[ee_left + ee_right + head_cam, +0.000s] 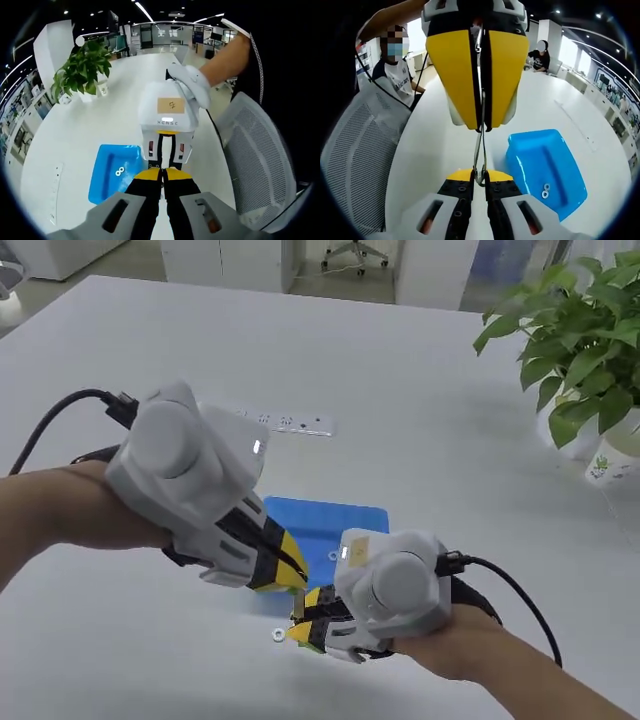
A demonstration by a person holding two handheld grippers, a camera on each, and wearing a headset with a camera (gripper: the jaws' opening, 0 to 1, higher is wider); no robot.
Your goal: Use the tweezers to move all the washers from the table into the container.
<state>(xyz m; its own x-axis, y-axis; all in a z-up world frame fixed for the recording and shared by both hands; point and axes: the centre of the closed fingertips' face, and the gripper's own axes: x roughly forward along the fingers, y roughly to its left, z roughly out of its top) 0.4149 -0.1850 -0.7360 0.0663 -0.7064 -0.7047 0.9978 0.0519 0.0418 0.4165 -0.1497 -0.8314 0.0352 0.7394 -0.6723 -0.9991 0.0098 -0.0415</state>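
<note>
two washers lie in the blue container, one washer is left on the table, while left gripper and right gripper both clamp the tweezers.

left hand-held gripper facing right hand-held gripper | washer on table near blue container

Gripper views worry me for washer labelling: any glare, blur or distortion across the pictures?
Right gripper view: fisheye curves the table, glare streaks the blue container, washers sharp. Left gripper view: same curving. Head view: undistorted, even light, soft shadows.
</note>
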